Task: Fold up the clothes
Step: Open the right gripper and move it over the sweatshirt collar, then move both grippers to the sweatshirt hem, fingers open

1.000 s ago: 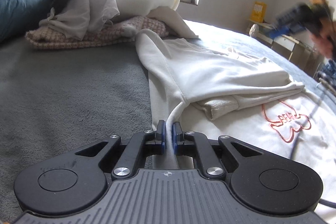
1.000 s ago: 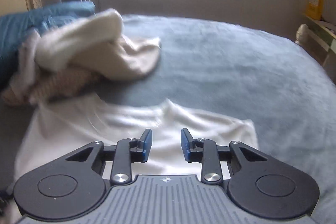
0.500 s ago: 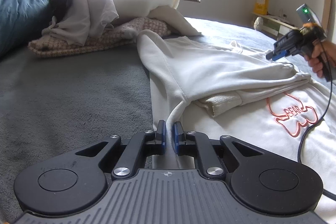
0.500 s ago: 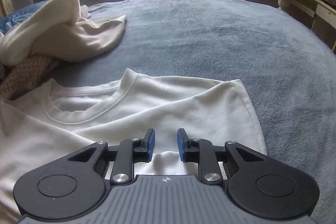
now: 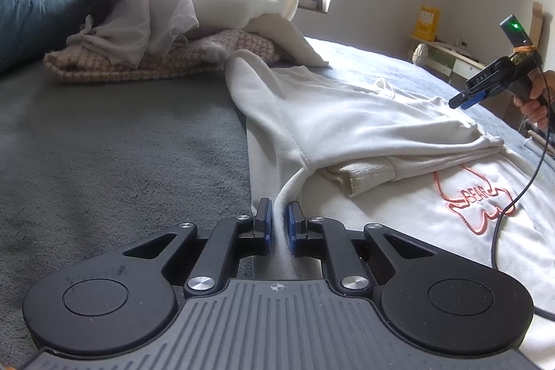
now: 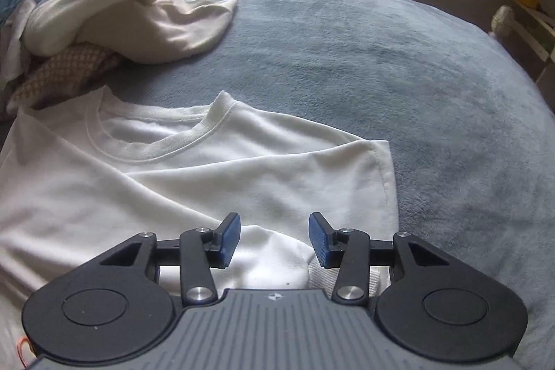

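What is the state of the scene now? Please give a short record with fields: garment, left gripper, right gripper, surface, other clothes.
garment: white sweatshirt, spread on the bed, one sleeve folded across the body, orange print showing
left gripper: left gripper shut on a pinched fold of the sweatshirt
right gripper: right gripper above the shoulder area near the collar, fingers opening, nothing between them
surface: grey-blue blanket
other clothes: unfolded pile beyond the sweatshirt, beside a blue pillow
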Available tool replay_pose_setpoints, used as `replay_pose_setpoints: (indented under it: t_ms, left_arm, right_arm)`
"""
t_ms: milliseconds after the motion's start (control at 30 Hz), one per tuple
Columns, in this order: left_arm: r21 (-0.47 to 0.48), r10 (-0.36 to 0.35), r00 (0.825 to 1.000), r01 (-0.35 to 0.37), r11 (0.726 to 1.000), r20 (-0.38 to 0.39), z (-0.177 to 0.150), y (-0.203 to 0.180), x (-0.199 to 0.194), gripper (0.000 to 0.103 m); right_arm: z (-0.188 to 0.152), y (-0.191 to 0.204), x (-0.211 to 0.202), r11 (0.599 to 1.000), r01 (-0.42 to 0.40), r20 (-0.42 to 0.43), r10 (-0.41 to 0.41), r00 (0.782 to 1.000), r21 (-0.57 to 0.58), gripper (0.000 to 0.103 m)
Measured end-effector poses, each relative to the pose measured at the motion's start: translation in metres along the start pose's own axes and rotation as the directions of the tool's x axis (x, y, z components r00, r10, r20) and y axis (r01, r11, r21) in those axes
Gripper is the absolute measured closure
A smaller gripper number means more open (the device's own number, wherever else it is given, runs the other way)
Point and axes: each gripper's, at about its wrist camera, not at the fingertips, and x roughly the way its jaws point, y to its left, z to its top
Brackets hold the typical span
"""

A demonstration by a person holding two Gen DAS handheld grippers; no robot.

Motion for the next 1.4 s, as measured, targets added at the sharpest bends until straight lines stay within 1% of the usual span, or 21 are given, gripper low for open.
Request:
replay_pose_setpoints:
  t_ms: [100, 167, 233, 300, 333, 400, 467, 600, 700, 800, 867, 900, 933, 1000, 1067, 1100, 1167, 1200, 1267, 1367, 1400]
  left_arm:
    - [-0.002, -0.002, 1.000, 0.002, 1.000, 0.001, -0.001, 0.000, 0.000, 0.093]
    - [-0.001, -0.001, 1.000, 0.001, 1.000, 0.002, -0.001, 0.000, -0.001, 0.093]
    - [0.004, 0.002, 1.000, -0.002, 1.000, 0.002, -0.001, -0.001, -0.001, 0.093]
    - [0.003, 0.002, 1.000, -0.002, 1.000, 0.002, -0.001, -0.001, -0.001, 0.093]
    - [0.000, 0.000, 1.000, 0.000, 1.000, 0.002, -0.001, 0.000, -0.001, 0.093]
    - [-0.002, -0.002, 1.000, 0.002, 1.000, 0.004, -0.001, 0.000, -0.001, 0.093]
    - [-0.003, -0.002, 1.000, 0.002, 1.000, 0.007, -0.002, 0.000, 0.000, 0.093]
    - [-0.008, -0.006, 1.000, 0.006, 1.000, 0.011, -0.002, 0.001, 0.000, 0.093]
    - [-0.012, -0.009, 1.000, 0.009, 1.000, 0.013, -0.002, 0.002, -0.001, 0.092]
    - [-0.012, -0.009, 1.000, 0.009, 1.000, 0.013, -0.002, 0.002, -0.001, 0.092]
    - [-0.012, -0.009, 1.000, 0.009, 1.000, 0.012, -0.002, 0.002, -0.001, 0.092]
    - [-0.012, -0.009, 1.000, 0.009, 1.000, 0.012, -0.002, 0.002, -0.001, 0.092]
    - [-0.013, -0.009, 1.000, 0.009, 1.000, 0.012, -0.002, 0.002, -0.001, 0.092]
    - [-0.013, -0.009, 1.000, 0.009, 1.000, 0.013, -0.002, 0.002, -0.001, 0.092]
    - [-0.013, -0.010, 1.000, 0.010, 1.000, 0.013, -0.002, 0.002, -0.001, 0.092]
    - [-0.014, -0.010, 1.000, 0.010, 1.000, 0.013, -0.002, 0.002, -0.001, 0.092]
    - [-0.012, -0.008, 1.000, 0.009, 1.000, 0.013, -0.002, 0.002, -0.001, 0.092]
    - [-0.011, -0.007, 1.000, 0.007, 1.000, 0.013, -0.002, 0.001, -0.001, 0.092]
    - [-0.006, -0.004, 1.000, 0.004, 1.000, 0.014, -0.002, 0.001, -0.001, 0.092]
    - [0.003, 0.003, 1.000, -0.003, 1.000, 0.015, -0.002, -0.001, -0.001, 0.092]
    - [0.007, 0.006, 1.000, -0.006, 1.000, 0.015, -0.002, -0.002, -0.001, 0.092]
  right_arm:
    - [0.001, 0.021, 0.005, 0.991, -0.039, -0.011, 0.038, 0.999, -0.128, 0.053]
    - [0.002, 0.035, 0.008, 0.982, -0.080, -0.004, 0.080, 0.997, -0.173, 0.045]
    - [0.004, 0.050, 0.014, 0.970, -0.101, 0.001, 0.104, 0.995, -0.220, 0.043]
    - [0.006, 0.060, 0.025, 0.961, -0.100, -0.022, 0.098, 0.995, -0.259, 0.043]
    - [0.006, 0.064, 0.031, 0.955, -0.099, -0.042, 0.091, 0.995, -0.278, 0.045]
    - [0.005, 0.071, 0.039, 0.946, -0.096, -0.073, 0.077, 0.994, -0.311, 0.054]
    - [0.005, 0.079, 0.035, 0.935, -0.083, -0.053, 0.069, 0.996, -0.346, 0.098]
    - [0.007, 0.085, 0.026, 0.925, -0.050, 0.019, 0.061, 0.998, -0.376, 0.099]
    - [0.009, 0.084, 0.030, 0.935, -0.017, 0.057, 0.040, 0.998, -0.355, 0.099]
    - [0.008, 0.082, 0.043, 0.952, 0.007, 0.055, 0.010, 0.998, -0.305, 0.095]
    - [0.007, 0.076, 0.047, 0.969, 0.027, 0.068, -0.011, 0.998, -0.246, 0.075]
    - [0.008, 0.069, 0.044, 0.982, 0.030, 0.081, -0.015, 0.997, -0.187, 0.068]
    - [0.010, 0.061, 0.041, 0.992, 0.031, 0.094, -0.019, 0.995, -0.126, 0.059]
    - [0.010, 0.040, 0.030, 1.000, 0.029, 0.129, -0.030, 0.991, 0.005, 0.058]
    - [0.009, 0.016, 0.014, 0.990, 0.015, 0.168, -0.039, 0.985, 0.142, 0.058]
    - [0.006, 0.003, 0.004, 0.978, -0.027, 0.179, -0.011, 0.984, 0.205, 0.059]
    - [-0.003, -0.013, -0.015, 0.960, -0.092, 0.190, 0.042, 0.981, 0.264, 0.065]
    - [-0.008, -0.016, -0.024, 0.961, -0.111, 0.191, 0.063, 0.980, 0.255, 0.066]
    - [-0.021, -0.015, -0.033, 0.971, -0.135, 0.165, 0.103, 0.981, 0.196, 0.071]
    - [-0.038, -0.010, -0.028, 0.976, -0.177, 0.091, 0.166, 0.982, 0.130, 0.074]
    - [-0.042, -0.009, -0.022, 0.979, -0.170, 0.069, 0.163, 0.984, 0.111, 0.075]
